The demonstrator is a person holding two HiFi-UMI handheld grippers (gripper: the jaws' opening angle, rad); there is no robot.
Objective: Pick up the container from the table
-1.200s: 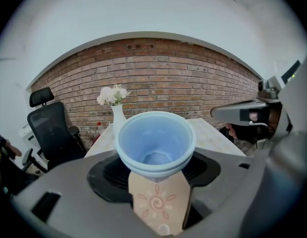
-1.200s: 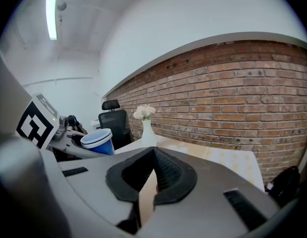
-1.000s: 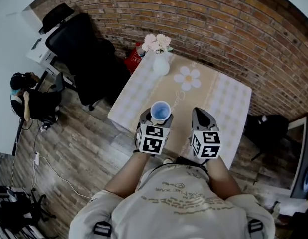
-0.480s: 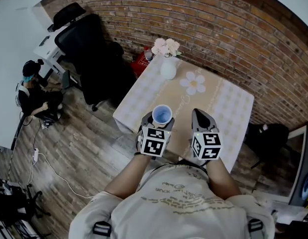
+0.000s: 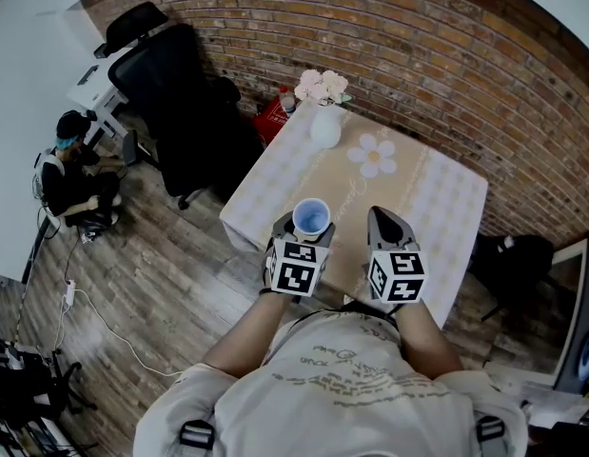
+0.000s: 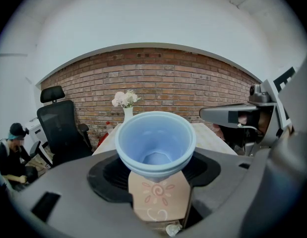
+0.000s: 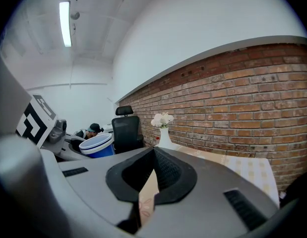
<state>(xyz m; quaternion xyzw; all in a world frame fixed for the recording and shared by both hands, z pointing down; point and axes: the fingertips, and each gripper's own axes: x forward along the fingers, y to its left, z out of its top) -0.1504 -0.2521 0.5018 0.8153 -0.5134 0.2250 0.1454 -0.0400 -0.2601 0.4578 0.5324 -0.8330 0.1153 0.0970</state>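
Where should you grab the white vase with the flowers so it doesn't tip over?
Probably its narrow neck, just under the flowers. The vase stands upright with a round belly that jaws could slip off, and the flowers block the top, so come in level from the near side. The right gripper is empty, but its jaws are together and must open first.

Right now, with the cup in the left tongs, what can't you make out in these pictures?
1. Blue cup base: left gripper view, sunk between the left gripper's tongs; the head view shows only its mouth.
2. Red thing beside the table: head view, too small to identify.
3. Table's near edge: head view, partly covered by the right gripper and the left one.
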